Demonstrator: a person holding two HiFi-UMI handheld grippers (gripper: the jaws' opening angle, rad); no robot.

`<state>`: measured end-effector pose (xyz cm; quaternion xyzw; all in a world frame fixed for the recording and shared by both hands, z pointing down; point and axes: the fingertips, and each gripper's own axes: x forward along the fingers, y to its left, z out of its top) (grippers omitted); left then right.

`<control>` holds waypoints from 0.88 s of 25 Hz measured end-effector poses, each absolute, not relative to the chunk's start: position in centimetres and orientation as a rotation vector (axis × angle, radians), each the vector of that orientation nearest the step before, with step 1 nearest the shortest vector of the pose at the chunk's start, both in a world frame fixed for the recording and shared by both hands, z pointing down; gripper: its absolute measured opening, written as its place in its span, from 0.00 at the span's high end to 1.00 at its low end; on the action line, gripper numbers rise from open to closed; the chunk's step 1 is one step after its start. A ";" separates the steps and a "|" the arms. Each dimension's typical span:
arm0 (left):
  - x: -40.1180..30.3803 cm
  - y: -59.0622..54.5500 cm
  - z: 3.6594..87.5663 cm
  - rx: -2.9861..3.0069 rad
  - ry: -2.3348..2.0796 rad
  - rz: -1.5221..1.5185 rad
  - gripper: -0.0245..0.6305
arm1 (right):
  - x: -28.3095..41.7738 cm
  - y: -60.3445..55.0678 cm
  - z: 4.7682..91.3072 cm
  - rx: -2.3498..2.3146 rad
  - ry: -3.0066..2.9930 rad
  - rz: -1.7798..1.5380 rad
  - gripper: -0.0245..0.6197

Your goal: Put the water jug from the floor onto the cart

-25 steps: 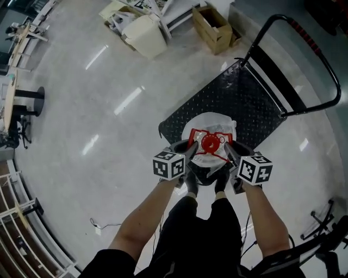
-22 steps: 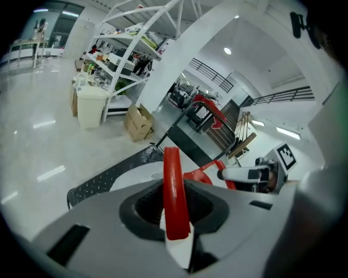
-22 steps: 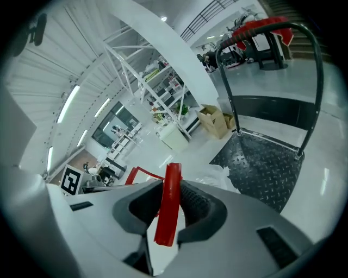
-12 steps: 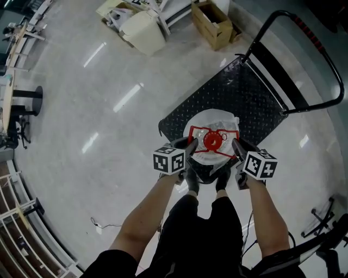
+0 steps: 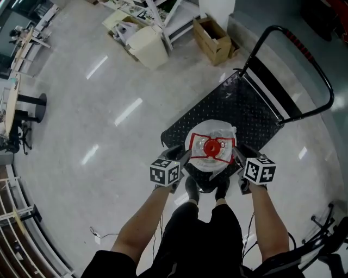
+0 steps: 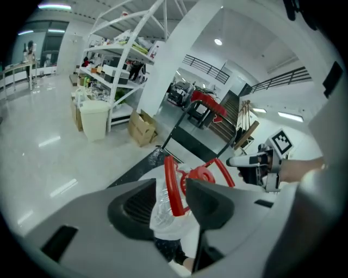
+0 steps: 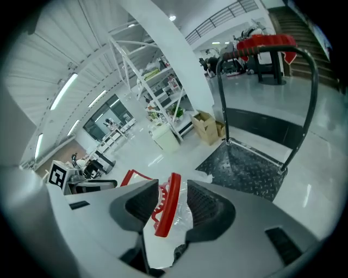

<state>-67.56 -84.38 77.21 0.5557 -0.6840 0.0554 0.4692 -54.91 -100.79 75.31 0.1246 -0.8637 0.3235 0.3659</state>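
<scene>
The water jug [image 5: 211, 157], clear with a red cap and a red frame handle [image 5: 212, 145], stands on the near end of the black cart deck [image 5: 239, 106]. My left gripper [image 5: 182, 158] is at the jug's left and my right gripper [image 5: 237, 156] at its right. Both pairs of jaws have just been opening. In the left gripper view a red handle bar [image 6: 172, 187] sits loose between the left gripper's [image 6: 174, 191] jaws. In the right gripper view another red bar [image 7: 166, 209] stands between the right gripper's [image 7: 173, 200] jaws with a gap on each side.
The cart's black push handle [image 5: 304, 59] rises at its far end. A cardboard box [image 5: 213, 32], a beige bin [image 5: 148, 48] and a white shelf rack [image 5: 168, 13] stand beyond the cart. The person's feet [image 5: 191, 190] are just before the jug. A thin cable [image 5: 100, 236] lies on the floor.
Both grippers' jaws have spread off the red handle bars. The left gripper has drawn a little back and to the left. The jug stays on the cart's near end.
</scene>
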 end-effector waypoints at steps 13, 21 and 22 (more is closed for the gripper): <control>-67.9 -87.7 51.8 1.690 -1.927 -0.083 0.83 | -55.6 -100.5 49.3 0.293 -2.697 0.641 0.92; -65.6 -88.1 41.3 1.970 -1.990 -0.127 0.96 | -53.5 -98.5 39.4 0.314 -2.847 0.486 0.96; -65.4 -88.2 40.7 1.995 -1.986 -0.127 0.96 | -53.3 -98.1 38.7 0.316 -2.862 0.483 0.96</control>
